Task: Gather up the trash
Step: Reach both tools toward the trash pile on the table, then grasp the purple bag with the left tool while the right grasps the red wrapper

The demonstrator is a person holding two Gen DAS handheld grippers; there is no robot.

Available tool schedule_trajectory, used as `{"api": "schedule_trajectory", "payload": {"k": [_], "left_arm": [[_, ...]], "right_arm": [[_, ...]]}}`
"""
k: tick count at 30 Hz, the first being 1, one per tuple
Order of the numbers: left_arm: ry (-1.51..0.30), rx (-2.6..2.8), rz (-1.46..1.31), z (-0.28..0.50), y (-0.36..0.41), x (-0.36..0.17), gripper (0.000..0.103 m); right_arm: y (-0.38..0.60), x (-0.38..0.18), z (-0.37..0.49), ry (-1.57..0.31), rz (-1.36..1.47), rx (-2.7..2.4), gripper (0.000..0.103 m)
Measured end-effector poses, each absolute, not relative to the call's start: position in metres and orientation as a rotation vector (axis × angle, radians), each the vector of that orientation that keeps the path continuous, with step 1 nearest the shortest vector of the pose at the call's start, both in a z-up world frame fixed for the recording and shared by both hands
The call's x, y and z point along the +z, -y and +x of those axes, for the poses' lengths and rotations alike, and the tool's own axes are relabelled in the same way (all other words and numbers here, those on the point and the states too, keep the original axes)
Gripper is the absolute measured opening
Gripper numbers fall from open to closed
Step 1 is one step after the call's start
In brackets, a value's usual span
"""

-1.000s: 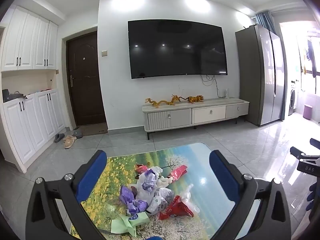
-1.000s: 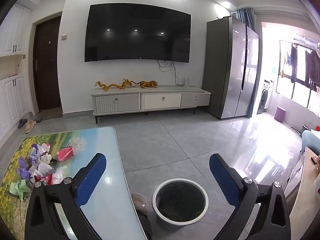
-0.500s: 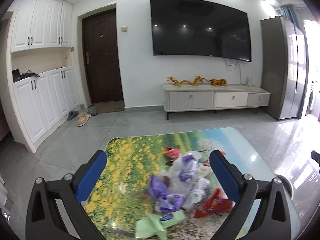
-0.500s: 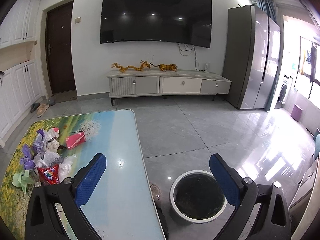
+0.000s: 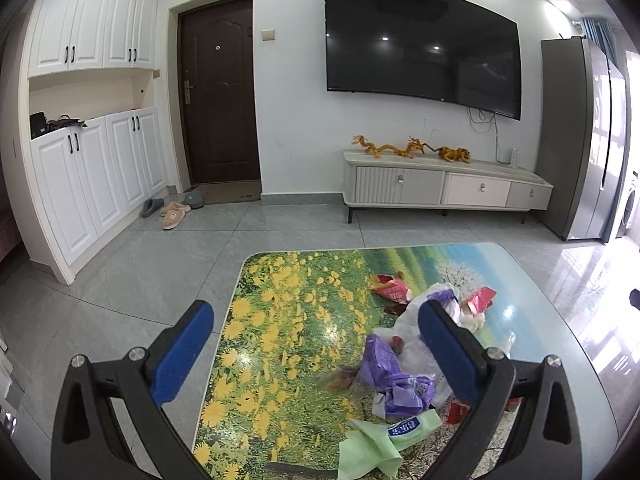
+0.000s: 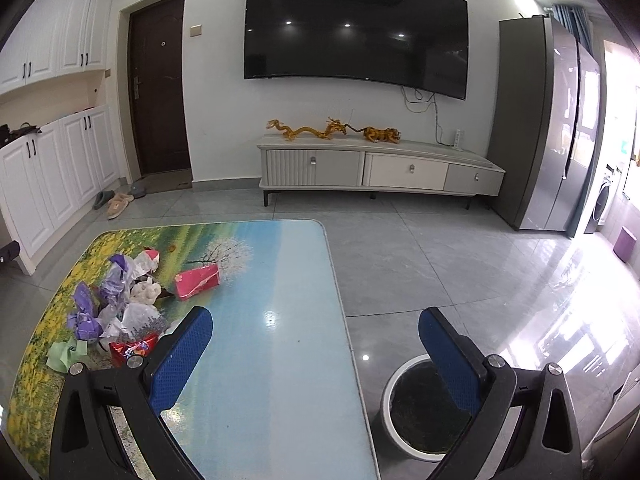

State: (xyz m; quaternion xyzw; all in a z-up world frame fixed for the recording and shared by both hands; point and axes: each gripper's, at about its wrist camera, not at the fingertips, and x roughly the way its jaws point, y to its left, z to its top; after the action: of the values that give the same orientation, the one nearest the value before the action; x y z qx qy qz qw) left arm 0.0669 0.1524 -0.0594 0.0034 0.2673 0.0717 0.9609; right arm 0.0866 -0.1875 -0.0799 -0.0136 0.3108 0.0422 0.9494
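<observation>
Both claws gape wide and hold nothing, the left claw [image 5: 316,346] above the trash pile [image 5: 416,356] of purple, red, white and green wrappers on the counter [image 5: 280,320], the right claw [image 6: 316,346] above the counter's right edge beside the round bin [image 6: 424,436] on the floor.

The left gripper [image 5: 316,342] is held level above the table, its two blue-padded fingers [image 5: 182,354] spread wide with nothing between them. The right gripper [image 6: 316,344] is likewise held level, jaws parted wide and empty, one finger [image 6: 180,360] seen over the table's right edge.
</observation>
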Motion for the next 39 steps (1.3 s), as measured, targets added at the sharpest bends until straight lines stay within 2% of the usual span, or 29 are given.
{"api": "schedule_trajectory", "payload": {"k": [6,10,23,26,28,29,31,33,34,35,37,39], "left_arm": [[-0.609,0.041,0.017,0.076,-0.145,-0.086,0.100],[-0.663,0.006,0.024,0.088,-0.141,-0.107,0.085],[-0.835,-0.109,-0.051,0.140,-0.142,-0.160,0.067],[-0.875,-0.129,-0.068,0.153,-0.144,-0.170,0.058],[-0.896,-0.142,-0.080,0.158,-0.143,-0.176,0.052],[-0.906,-0.148,-0.087,0.161,-0.143,-0.179,0.049],[-0.921,-0.164,-0.112,0.163,-0.143,-0.184,0.033],[-0.928,-0.177,-0.142,0.164,-0.145,-0.187,0.024],[-0.924,-0.179,-0.154,0.163,-0.147,-0.188,0.011],[-0.924,-0.183,-0.166,0.162,-0.148,-0.188,0.008],[-0.906,-0.177,-0.174,0.157,-0.150,-0.184,0.006],[-0.881,-0.172,-0.164,0.151,-0.147,-0.176,0.004]], "right_arm": [[0.160,-0.089,0.101,-0.654,-0.050,0.179,0.103],[0.147,-0.098,0.113,-0.692,-0.049,0.230,0.093],[0.088,-0.146,0.130,-0.797,-0.030,0.551,0.071],[0.072,-0.151,0.127,-0.818,-0.020,0.641,0.060],[0.062,-0.158,0.126,-0.835,-0.036,0.681,0.046],[0.058,-0.161,0.125,-0.847,-0.037,0.702,0.045],[0.050,-0.168,0.122,-0.867,-0.049,0.730,0.037],[0.045,-0.174,0.124,-0.886,-0.063,0.741,0.029],[0.043,-0.178,0.124,-0.896,-0.059,0.753,0.021],[0.042,-0.181,0.124,-0.901,-0.054,0.763,0.020],[0.040,-0.181,0.120,-0.900,-0.056,0.784,0.010],[0.040,-0.179,0.114,-0.890,-0.055,0.805,0.006]]}}
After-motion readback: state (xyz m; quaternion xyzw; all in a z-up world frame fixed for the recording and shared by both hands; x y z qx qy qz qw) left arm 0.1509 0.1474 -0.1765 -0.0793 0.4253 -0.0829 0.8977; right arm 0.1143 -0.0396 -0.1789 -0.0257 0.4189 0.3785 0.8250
